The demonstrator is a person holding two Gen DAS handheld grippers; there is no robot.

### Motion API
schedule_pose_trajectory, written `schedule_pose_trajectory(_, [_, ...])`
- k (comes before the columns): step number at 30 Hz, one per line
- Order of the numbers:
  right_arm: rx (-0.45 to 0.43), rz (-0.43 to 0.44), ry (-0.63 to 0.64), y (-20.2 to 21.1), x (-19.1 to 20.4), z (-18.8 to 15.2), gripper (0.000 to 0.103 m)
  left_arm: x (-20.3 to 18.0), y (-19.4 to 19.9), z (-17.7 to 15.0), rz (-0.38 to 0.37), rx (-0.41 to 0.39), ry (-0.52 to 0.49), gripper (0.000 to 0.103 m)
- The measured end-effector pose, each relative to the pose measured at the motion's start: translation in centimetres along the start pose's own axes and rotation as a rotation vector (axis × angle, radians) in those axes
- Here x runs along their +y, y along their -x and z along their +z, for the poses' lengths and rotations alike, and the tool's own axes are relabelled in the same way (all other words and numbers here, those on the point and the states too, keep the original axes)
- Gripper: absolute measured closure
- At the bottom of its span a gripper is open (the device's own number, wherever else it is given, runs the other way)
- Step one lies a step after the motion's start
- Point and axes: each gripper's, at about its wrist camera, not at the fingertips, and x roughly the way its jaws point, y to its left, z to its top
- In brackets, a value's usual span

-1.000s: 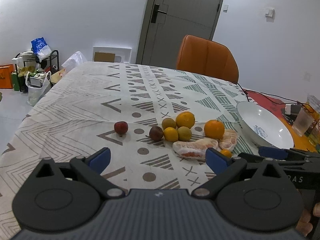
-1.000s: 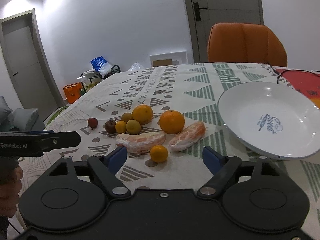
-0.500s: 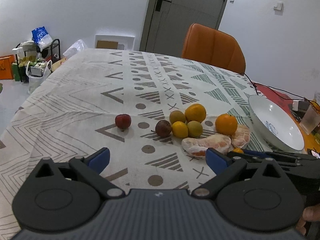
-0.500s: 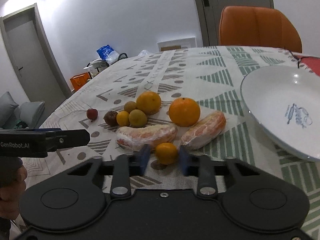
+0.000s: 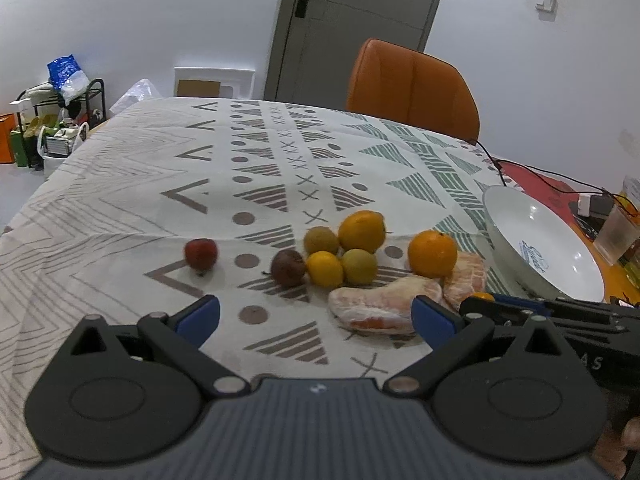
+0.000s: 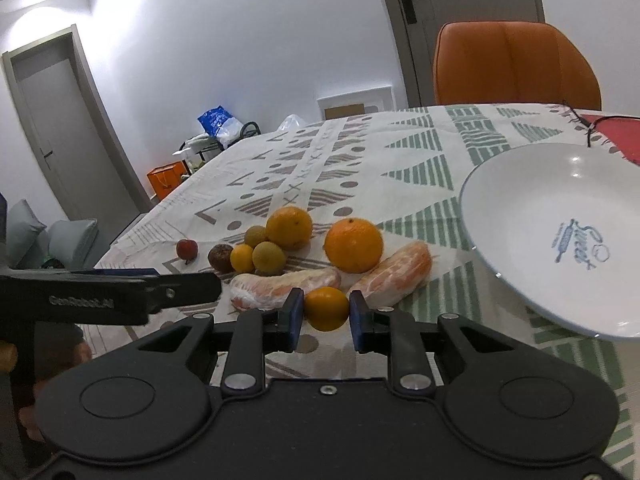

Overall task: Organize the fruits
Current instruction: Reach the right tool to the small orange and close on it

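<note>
My right gripper (image 6: 325, 316) is shut on a small orange fruit (image 6: 327, 308) just above the cloth, near the front of the fruit pile. Behind it lie two peeled pomelo segments (image 6: 285, 285), a large orange (image 6: 353, 245), another orange (image 6: 289, 227), small yellow-green fruits (image 6: 269, 257), a dark fruit (image 6: 220, 258) and a small red fruit (image 6: 187, 249). The white plate (image 6: 516, 184) is at the right. My left gripper (image 5: 316, 318) is open and empty, short of the pile (image 5: 340, 256), with the red fruit (image 5: 201, 254) ahead to its left.
The patterned tablecloth (image 5: 224, 168) covers the table. An orange chair (image 5: 412, 88) stands at the far edge. A black cable (image 5: 536, 172), a red mat and a plastic cup (image 5: 616, 236) lie right of the plate (image 5: 520, 216). The left gripper's body (image 6: 112, 292) shows in the right wrist view.
My right gripper moved forward to the small orange fruit and shut on it. My left gripper moved a little closer to the pile and stayed open.
</note>
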Motion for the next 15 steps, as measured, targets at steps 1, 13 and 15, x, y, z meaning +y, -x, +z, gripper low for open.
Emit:
schedule_pose_trajectory(1, [-0.004,-0.001,-0.002,0.3,-0.2,0.1,0.080,-0.2,-0.1,0.0,-0.002,0.002,-0.002,0.002])
schedule_pose_trajectory(13, [-0.070,-0.040,-0.032,2.8,-2.6,0.8,0.080,-3.0,-1.9,-0.1,-0.009,0.019,-0.034,0.002])
schedule_pose_trajectory(15, [-0.081,-0.048,-0.040,3.3,-3.3,0.8,0.080,-3.4,-2.2,-0.2,-0.009,0.024,-0.038,0.002])
